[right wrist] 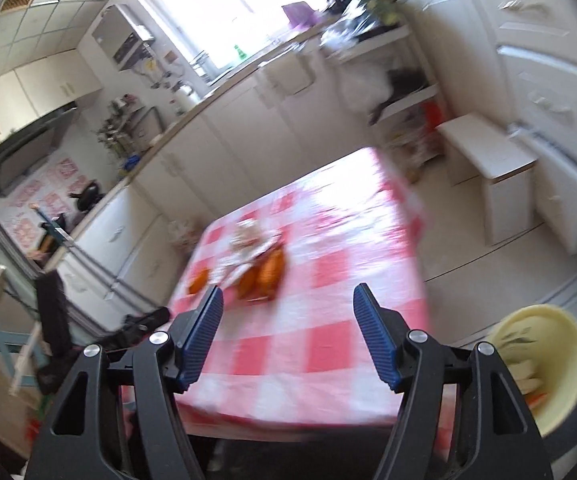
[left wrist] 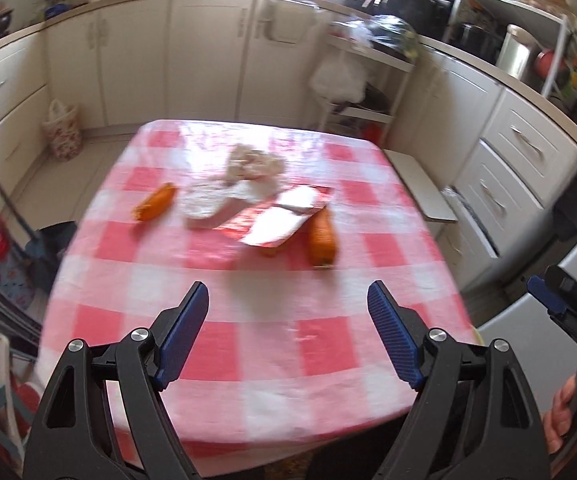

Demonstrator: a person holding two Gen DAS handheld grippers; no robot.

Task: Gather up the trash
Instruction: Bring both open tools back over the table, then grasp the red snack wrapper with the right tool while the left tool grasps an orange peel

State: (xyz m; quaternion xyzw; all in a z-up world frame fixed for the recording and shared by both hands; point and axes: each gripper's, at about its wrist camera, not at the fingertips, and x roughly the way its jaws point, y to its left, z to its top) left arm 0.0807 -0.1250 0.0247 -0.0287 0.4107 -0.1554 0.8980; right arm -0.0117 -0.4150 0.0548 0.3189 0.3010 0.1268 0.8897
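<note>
Left gripper (left wrist: 288, 304) spread wide, nothing between the pads, over the near edge of the pink-checked table (left wrist: 248, 344). Right gripper (right wrist: 288, 308) likewise spread, empty. Trash sits mid-table, blurred: crumpled white tissue (left wrist: 254, 166), flattened red-and-white wrapper (left wrist: 284, 216), two orange pieces (left wrist: 154, 202) flanking. Yellow bin (right wrist: 544, 360) at right of table.

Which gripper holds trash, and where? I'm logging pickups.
Neither. The left gripper and right gripper are both open with nothing between them; the trash lies on the table.
</note>
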